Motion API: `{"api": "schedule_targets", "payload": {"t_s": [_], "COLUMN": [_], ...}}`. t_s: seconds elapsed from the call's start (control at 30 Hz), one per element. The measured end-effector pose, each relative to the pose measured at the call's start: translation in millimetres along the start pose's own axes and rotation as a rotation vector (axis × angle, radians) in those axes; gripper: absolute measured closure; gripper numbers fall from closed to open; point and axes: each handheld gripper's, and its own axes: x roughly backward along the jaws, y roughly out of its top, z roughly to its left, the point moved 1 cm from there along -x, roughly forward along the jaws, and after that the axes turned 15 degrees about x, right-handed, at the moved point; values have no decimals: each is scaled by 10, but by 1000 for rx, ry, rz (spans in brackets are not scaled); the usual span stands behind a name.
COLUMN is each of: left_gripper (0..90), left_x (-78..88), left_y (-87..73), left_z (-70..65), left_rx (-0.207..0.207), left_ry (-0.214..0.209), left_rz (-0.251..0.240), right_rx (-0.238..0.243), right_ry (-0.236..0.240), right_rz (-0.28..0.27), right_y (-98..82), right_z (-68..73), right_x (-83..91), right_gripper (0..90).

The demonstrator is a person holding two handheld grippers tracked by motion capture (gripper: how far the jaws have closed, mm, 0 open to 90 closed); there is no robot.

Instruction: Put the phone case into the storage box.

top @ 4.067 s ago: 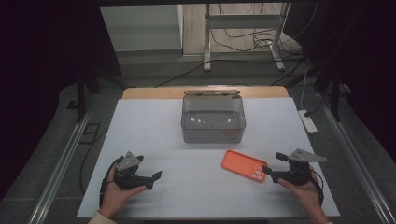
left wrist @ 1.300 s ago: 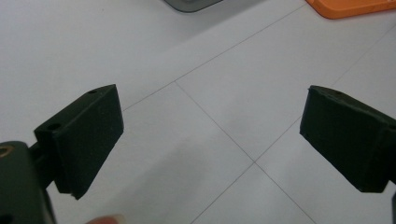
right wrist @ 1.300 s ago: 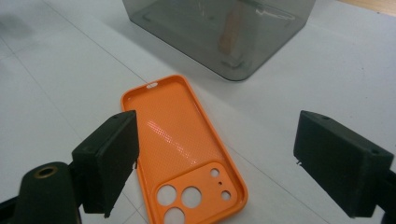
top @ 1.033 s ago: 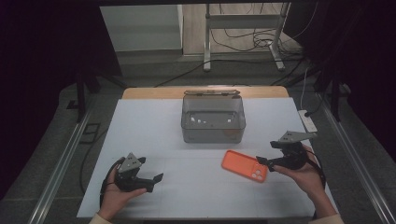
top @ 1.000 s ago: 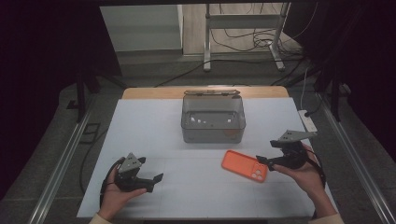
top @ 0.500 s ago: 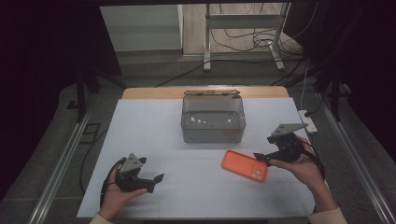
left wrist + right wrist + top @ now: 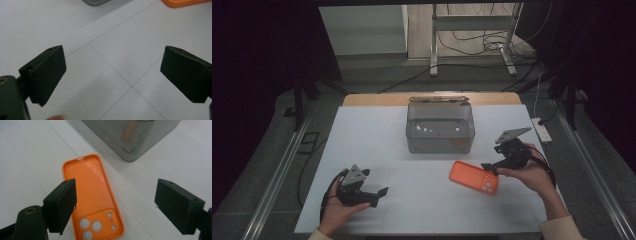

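Your right gripper (image 7: pixel 490 166) hovers just beside the orange phone case (image 7: pixel 474 176), at the case's right end, jaws spread wide and holding nothing. In the right gripper view (image 7: pixel 113 205) the phone case (image 7: pixel 93 195) lies flat on the bench (image 7: pixel 30 170) below and between the jaws, nearer the left-hand one, with no contact visible.

The case lies inner face up: dimpled, mesh-like lining, raised rim, rounded corners, a thin slot at one short end. At the other end sits a block of camera cut-outs, three large round holes and some smaller ones. The finish looks matte and rubbery.

Just beyond the case stands a grey translucent bin (image 7: pixel 440 127), rectangular, smooth-walled, with rounded corners; in the right gripper view the bin (image 7: pixel 130 135) shows a blurred label through its wall.

Your left gripper (image 7: pixel 379 196) rests low at the bench's near left, well apart from the case, jaws wide and empty in the left gripper view (image 7: pixel 112 75). The bench (image 7: pixel 362 130) has a white, matte top crossed by thin seam lines.
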Motion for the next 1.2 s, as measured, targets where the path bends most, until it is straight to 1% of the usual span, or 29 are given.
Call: {"api": "schedule_targets", "payload": {"t_s": [0.03,0.3,0.53,0.73,1.0,1.2], "left_gripper": [67,67,68,69,69,70], "left_x": [1,-10,-8,-8,1,4], "left_y": [0,-2,-4,-9,-11,-13], "left_z": [-2,1,-8,0,6,-1], "left_rx": [0,2,1,2,1,-3], "left_ry": [0,0,3,1,1,0], "left_rz": [0,6,6,9,8,8], "right_rx": [5,17,45,35,44,48], "right_ry": [7,12,31,37,50,49], "right_rz": [15,36,74,104,124,138], "right_y": [2,25,65,53,64,67], "right_z": [-9,-41,-30,-60,-62,-77], "right_x": [-37,-79,-127,-195,-262,-302], "right_gripper": [178,176,182,184,189,189]}}
